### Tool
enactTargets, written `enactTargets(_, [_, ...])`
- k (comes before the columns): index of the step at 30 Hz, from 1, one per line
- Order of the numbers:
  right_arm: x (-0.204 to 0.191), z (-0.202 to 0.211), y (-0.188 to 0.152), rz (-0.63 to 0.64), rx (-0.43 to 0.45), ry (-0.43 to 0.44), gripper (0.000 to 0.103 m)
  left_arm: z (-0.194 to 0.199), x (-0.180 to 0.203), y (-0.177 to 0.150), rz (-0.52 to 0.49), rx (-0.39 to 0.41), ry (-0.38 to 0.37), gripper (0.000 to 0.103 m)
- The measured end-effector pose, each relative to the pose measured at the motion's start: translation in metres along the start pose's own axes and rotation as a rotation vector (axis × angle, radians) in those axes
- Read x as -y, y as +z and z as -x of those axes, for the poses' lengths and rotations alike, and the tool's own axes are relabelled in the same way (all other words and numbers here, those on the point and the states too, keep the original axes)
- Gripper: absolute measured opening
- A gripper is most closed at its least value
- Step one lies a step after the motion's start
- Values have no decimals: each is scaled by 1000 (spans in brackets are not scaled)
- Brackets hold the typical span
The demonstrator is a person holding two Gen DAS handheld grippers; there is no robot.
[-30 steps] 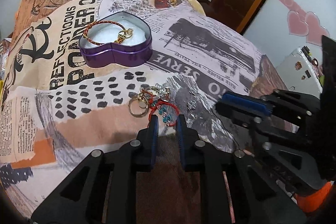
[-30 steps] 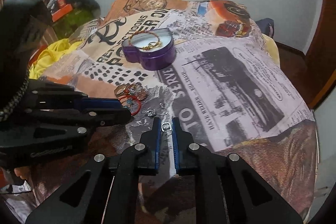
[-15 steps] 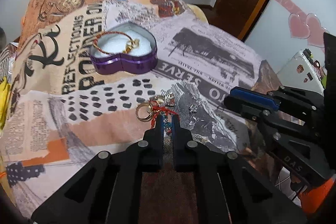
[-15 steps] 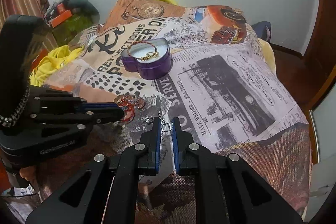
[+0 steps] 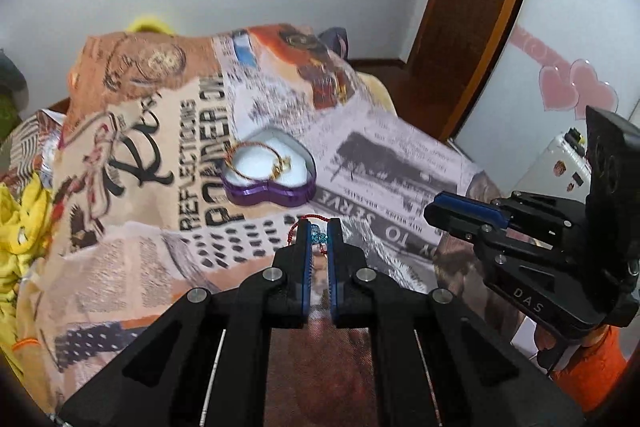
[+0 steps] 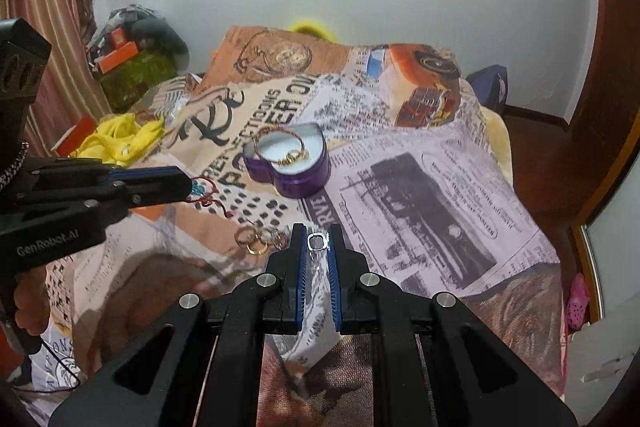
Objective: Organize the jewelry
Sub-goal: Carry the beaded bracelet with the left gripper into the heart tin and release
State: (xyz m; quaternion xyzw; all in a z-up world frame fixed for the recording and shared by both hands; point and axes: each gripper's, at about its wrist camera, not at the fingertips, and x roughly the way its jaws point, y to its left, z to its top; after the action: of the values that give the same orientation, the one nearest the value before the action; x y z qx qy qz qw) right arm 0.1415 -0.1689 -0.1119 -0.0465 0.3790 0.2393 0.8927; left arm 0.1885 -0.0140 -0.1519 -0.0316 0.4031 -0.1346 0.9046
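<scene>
Jewelry is spread over a bed covered with a newspaper-print blanket (image 6: pixel 440 195). A red cord bracelet with turquoise beads (image 5: pixel 318 237) is clamped between the tips of the left gripper (image 5: pixel 318 233), lifted above the blanket; from the right wrist view it dangles off that gripper's tip (image 6: pixel 200 189). The right gripper (image 6: pixel 318 243) is closed on a small silver ring (image 6: pixel 317 242), pinched between its blue pads and also raised off the blanket. Just left of the right gripper's tips, a cluster of gold rings (image 6: pixel 252 241) lies on the blanket near its middle. Farther back, toward the head of the bed, sits an open purple heart-shaped tin (image 6: pixel 292 163) with a white lining, holding a gold-and-red bangle (image 6: pixel 280 143) and a gold ring (image 6: pixel 294 155). Yellow cloth (image 6: pixel 120 139) is bunched at the bed's left edge.
</scene>
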Motion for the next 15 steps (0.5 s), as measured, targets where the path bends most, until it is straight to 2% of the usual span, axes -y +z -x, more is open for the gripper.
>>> enactTargets(7, [-6, 11, 17, 15, 57, 0, 9, 21, -5, 15, -8, 72, 19, 6])
enactTargets(15, [-12, 12, 38, 25, 109, 9, 9, 29, -14, 31, -9, 125, 38, 6])
